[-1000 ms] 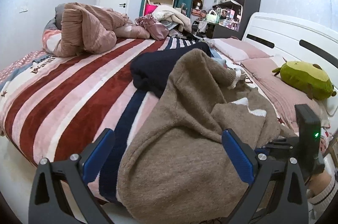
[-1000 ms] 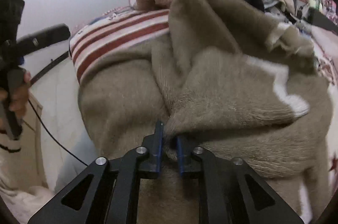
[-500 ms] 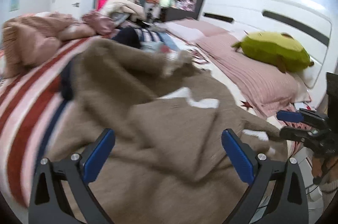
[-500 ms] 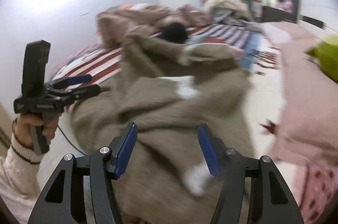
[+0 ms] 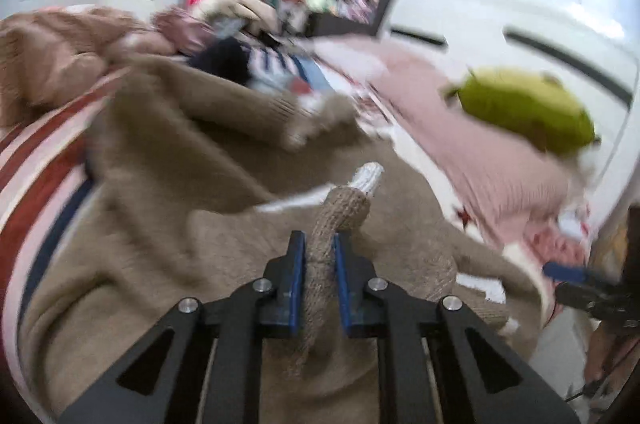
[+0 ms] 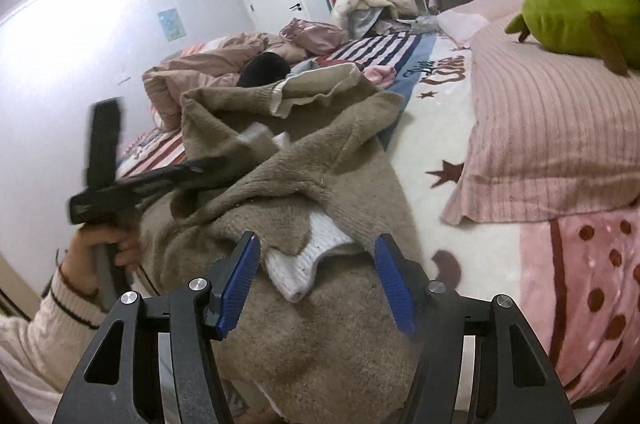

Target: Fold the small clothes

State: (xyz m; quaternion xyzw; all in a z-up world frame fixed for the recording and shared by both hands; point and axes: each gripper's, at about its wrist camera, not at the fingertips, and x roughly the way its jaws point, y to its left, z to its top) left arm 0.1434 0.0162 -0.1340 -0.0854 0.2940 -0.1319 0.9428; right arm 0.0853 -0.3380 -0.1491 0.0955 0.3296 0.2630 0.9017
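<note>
Two black grippers with blue pads work a fuzzy tan knit sweater with white trim (image 6: 320, 191), heaped across the frame's centre on the striped red-and-pink bedspread (image 5: 36, 167). Left gripper (image 5: 319, 264) pinches a rolled fold of the knit; right gripper (image 6: 316, 276) gapes wide above a white cuff (image 6: 308, 260). Green plush toy (image 6: 580, 11) sits upper right.

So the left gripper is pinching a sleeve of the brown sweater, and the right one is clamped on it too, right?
Not quite. The left gripper does pinch a sleeve of the brown sweater, but the right wrist view shows the right gripper open, its jaws apart over the sweater's white cuff.
</note>
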